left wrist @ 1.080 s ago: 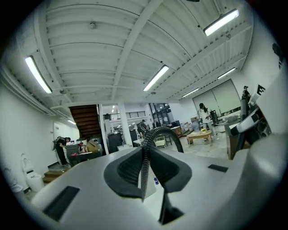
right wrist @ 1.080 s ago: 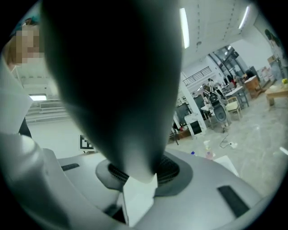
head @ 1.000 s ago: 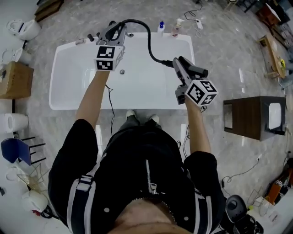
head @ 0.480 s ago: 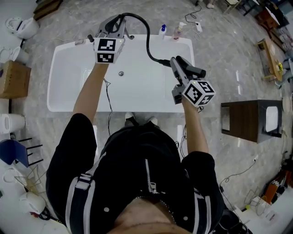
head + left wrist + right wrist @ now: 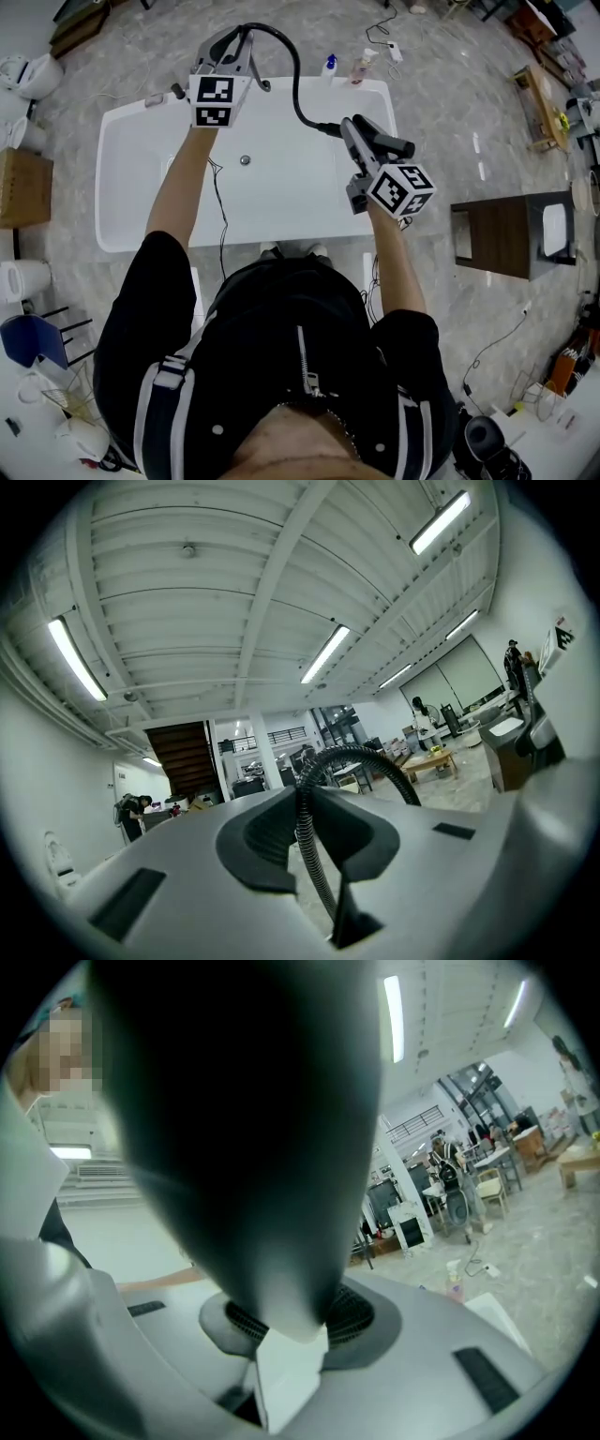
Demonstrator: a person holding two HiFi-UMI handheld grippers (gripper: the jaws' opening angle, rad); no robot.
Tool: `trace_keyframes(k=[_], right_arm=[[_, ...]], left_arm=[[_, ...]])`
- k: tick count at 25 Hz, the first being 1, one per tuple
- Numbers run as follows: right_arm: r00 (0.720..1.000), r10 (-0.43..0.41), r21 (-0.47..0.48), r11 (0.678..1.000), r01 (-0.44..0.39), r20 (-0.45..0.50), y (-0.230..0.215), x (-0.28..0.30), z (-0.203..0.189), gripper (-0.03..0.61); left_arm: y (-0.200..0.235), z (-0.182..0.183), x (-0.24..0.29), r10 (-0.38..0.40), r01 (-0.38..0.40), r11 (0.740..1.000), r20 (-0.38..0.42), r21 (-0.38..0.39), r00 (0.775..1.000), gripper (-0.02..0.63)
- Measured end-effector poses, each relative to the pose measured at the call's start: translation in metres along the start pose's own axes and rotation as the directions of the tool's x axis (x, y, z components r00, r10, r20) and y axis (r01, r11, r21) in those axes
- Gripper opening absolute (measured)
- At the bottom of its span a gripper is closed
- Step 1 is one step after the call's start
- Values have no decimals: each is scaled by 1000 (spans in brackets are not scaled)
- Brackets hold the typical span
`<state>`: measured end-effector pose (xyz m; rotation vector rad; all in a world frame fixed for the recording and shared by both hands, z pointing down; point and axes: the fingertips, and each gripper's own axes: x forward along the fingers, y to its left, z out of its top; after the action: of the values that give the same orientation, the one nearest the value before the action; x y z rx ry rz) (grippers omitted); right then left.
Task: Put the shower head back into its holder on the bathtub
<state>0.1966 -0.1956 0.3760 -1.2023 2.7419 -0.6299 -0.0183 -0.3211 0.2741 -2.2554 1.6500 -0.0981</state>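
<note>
Currently, shower head (image 5: 396, 145): rigid, smooth, likely slippery; best taken by the handle, where the right hand-held gripper (image 5: 361, 141) clamps it, jaws wide, above the bathtub (image 5: 105, 187). Its hose (image 5: 297, 89): limp, springy; pinched in the nearly closed left hand-held gripper (image 5: 230, 49). Head view alone shows the hose arcing between both; gripper views alone show the grips.

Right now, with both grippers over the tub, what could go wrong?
The hose arcs between the left gripper, shut on it, and the shower head held in the right gripper; pulling them apart could tug the head loose. A swing of the hose might also knock the two bottles standing by the far edge of the bathtub.
</note>
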Motion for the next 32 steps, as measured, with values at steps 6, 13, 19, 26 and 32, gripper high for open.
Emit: trace_keyframes(k=[6, 13, 19, 26, 32], right_arm=[[1000, 5, 13, 1000, -5, 18, 4, 16, -1, 124], [999, 50, 2, 999, -50, -8, 2, 40, 0, 124], [996, 92, 1, 996, -92, -13, -4, 57, 10, 124], [993, 116, 6, 993, -116, -27, -7, 69, 8, 124], [994, 101, 20, 995, -101, -35, -21, 70, 8, 124]], left_arm=[[12, 18, 8, -2, -3, 996, 52, 94, 999, 68], [45, 2, 8, 68, -69, 987, 12, 145, 998, 69], [67, 16, 9, 118, -123, 966, 35, 226, 992, 67], [64, 11, 20, 119, -123, 942, 31, 313, 992, 68], [58, 1, 33, 123, -126, 943, 28, 307, 992, 69]])
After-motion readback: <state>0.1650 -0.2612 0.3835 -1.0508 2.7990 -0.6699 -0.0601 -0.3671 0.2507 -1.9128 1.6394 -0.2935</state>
